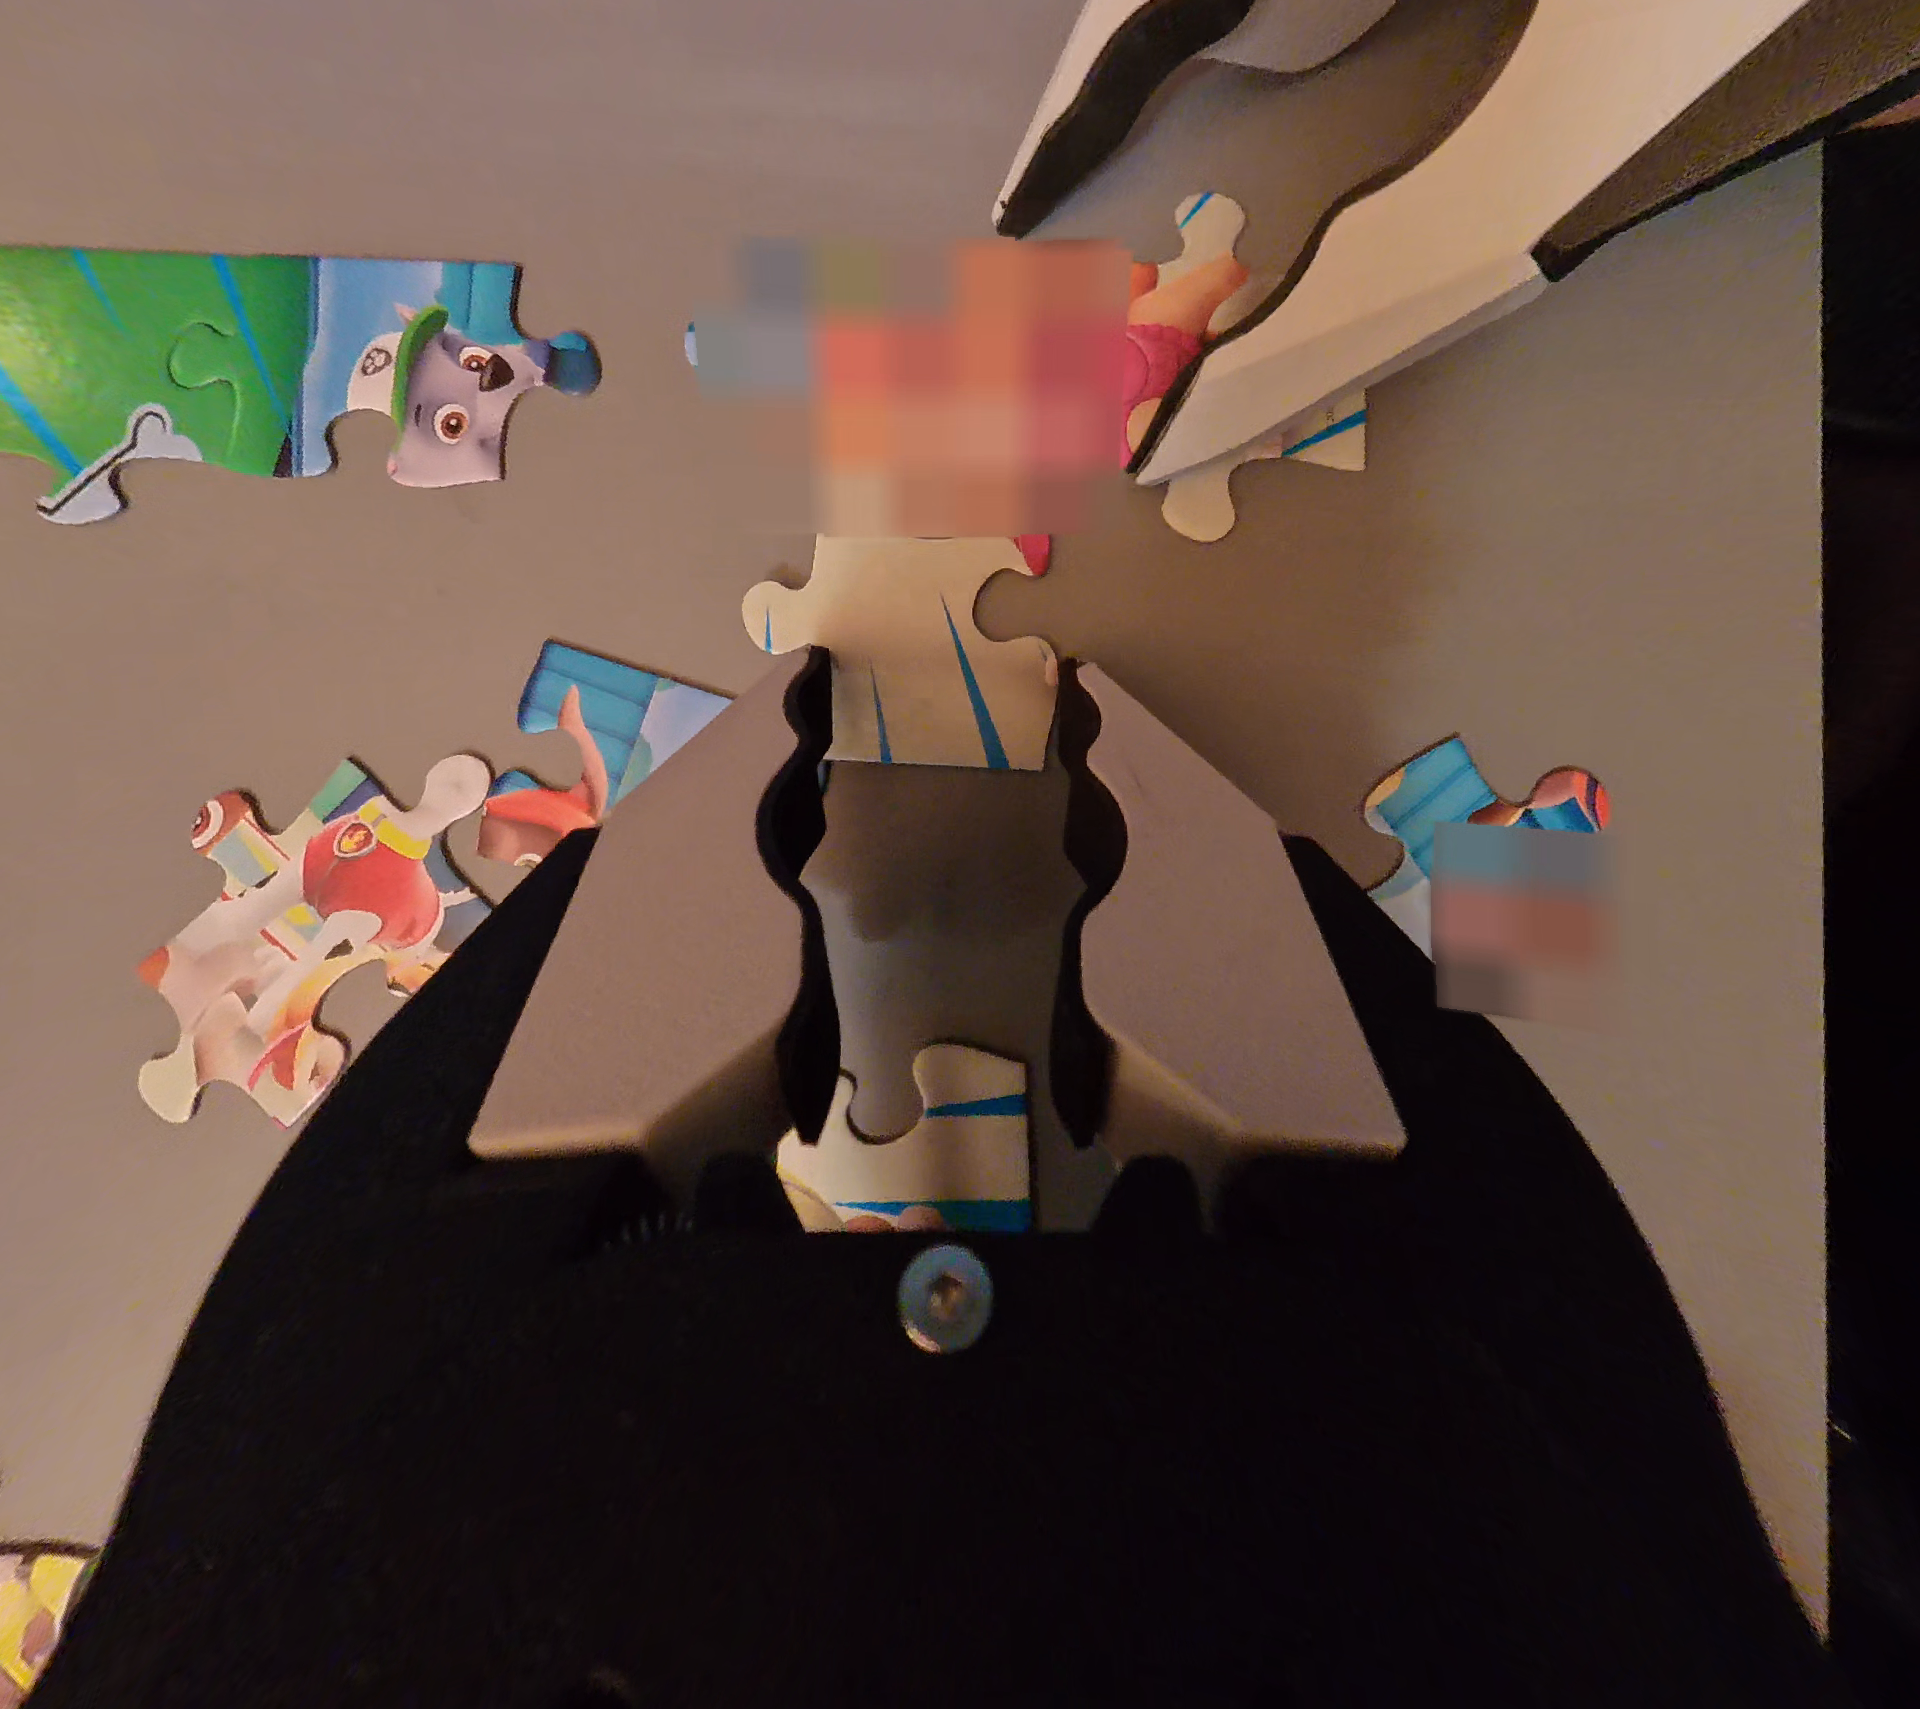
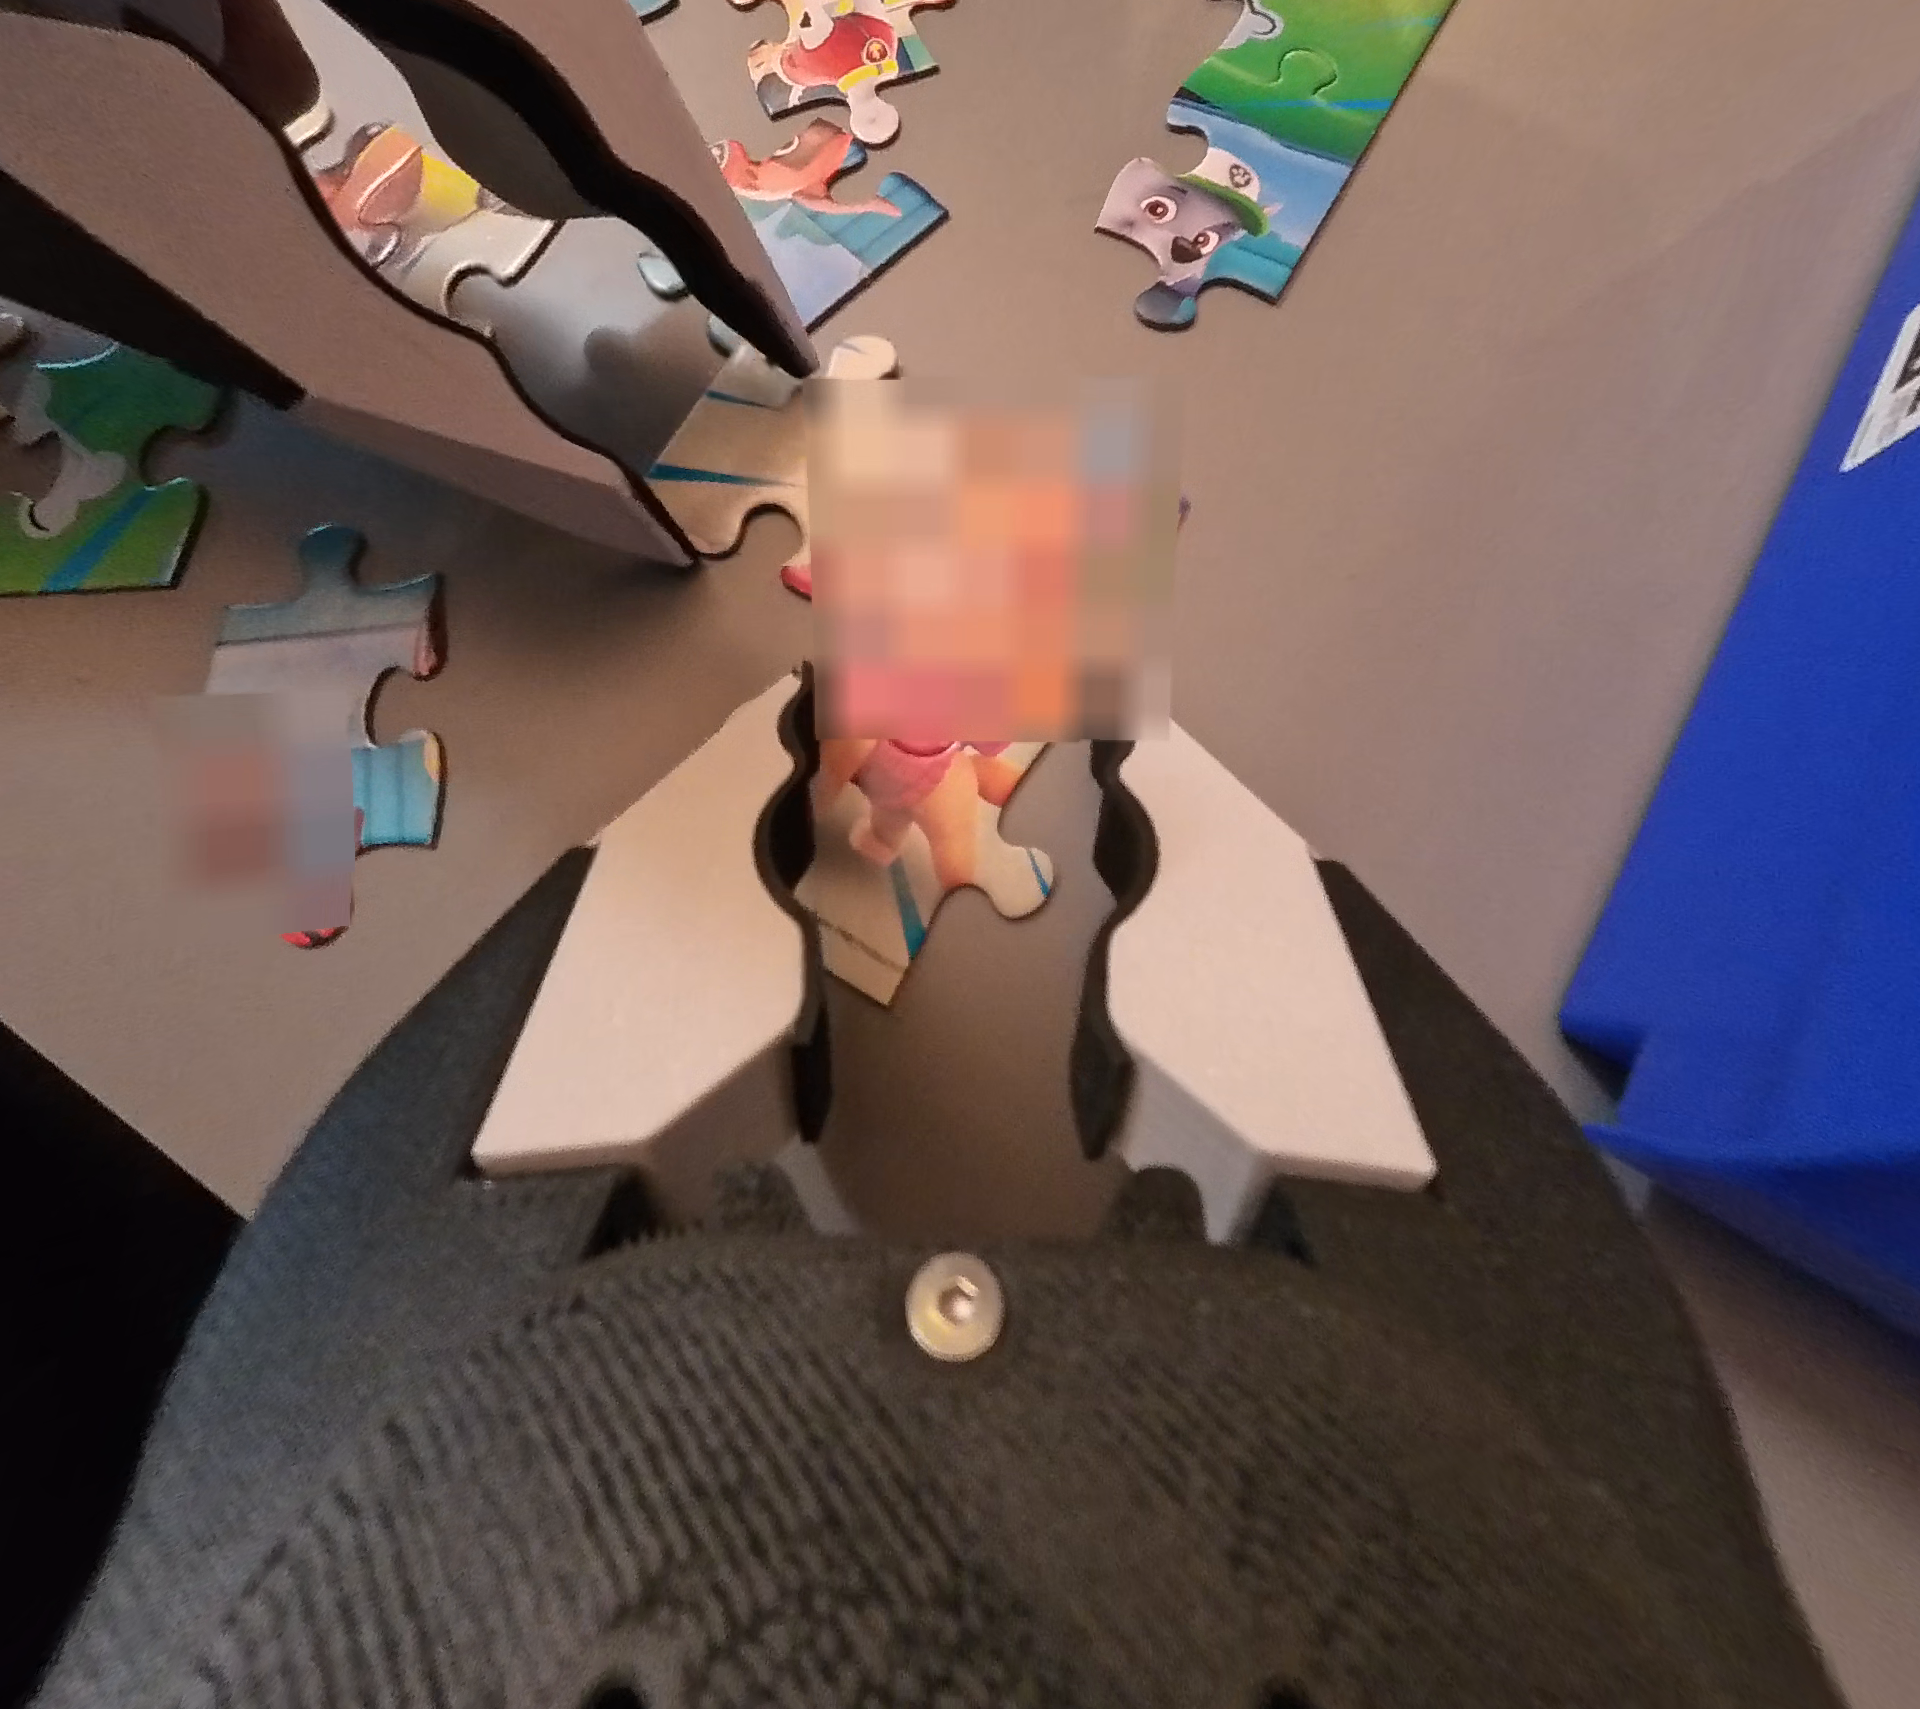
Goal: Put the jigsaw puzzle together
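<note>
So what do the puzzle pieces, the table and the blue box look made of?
Puzzle pieces: probably cardboard, glossy printed face; thin dark cut edges and glare show.
Table: smooth matte grey, perhaps laminate; material uncertain.
Blue box: likely printed card or plastic, plain smooth face; cannot tell.

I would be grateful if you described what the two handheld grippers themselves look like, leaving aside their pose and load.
Both look alike. The left gripper has a black body, a silver screw at its centre, and two pale grey wedge-shaped fingers lined with wavy black pads. The right gripper matches; its black body shows a ribbed surface. No cables, markings or sleeves are visible.
</note>
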Motion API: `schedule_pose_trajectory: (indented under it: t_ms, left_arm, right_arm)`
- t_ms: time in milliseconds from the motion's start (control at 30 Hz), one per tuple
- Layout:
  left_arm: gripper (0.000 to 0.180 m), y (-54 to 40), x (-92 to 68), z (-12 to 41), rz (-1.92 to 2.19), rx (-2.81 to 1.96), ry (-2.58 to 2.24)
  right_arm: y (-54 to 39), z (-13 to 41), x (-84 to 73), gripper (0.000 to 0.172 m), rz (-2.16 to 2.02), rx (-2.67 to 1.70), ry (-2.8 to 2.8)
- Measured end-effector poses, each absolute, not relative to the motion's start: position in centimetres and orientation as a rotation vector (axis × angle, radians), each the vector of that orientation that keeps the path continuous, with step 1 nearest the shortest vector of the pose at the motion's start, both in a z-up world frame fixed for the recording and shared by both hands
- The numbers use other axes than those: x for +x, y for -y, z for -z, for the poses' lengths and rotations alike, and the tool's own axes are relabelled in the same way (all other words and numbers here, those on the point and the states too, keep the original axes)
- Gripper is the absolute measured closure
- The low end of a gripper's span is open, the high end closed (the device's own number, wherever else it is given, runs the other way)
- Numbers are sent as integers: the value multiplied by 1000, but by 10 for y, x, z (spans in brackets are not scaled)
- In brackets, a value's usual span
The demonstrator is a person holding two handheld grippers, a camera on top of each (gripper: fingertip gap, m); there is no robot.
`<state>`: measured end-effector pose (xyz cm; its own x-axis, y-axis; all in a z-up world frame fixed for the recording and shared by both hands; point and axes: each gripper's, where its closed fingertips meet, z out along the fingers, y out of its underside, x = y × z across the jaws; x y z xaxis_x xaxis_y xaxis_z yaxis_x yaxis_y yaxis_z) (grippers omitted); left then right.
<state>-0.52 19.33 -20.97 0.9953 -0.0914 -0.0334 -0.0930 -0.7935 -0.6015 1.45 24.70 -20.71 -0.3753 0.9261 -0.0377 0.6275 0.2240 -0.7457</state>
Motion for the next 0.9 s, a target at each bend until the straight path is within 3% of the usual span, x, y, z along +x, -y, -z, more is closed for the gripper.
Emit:
schedule_pose_trajectory:
  t_ms: [467, 733, 900]
  left_arm:
    - [133, -206, -10, 201, -29, -2433, -118]
    - [144, -215, -8, 205, -32, -2454, -121]
    - [135, -216, -8, 204, 2, -2444, -106]
  right_arm:
    - [-248, 207, 14, 122, -979, -1435, 2079]
    - [-249, 206, 13, 123, -986, -1438, 2075]
    - [-248, 206, 13, 123, -989, -1438, 2077]
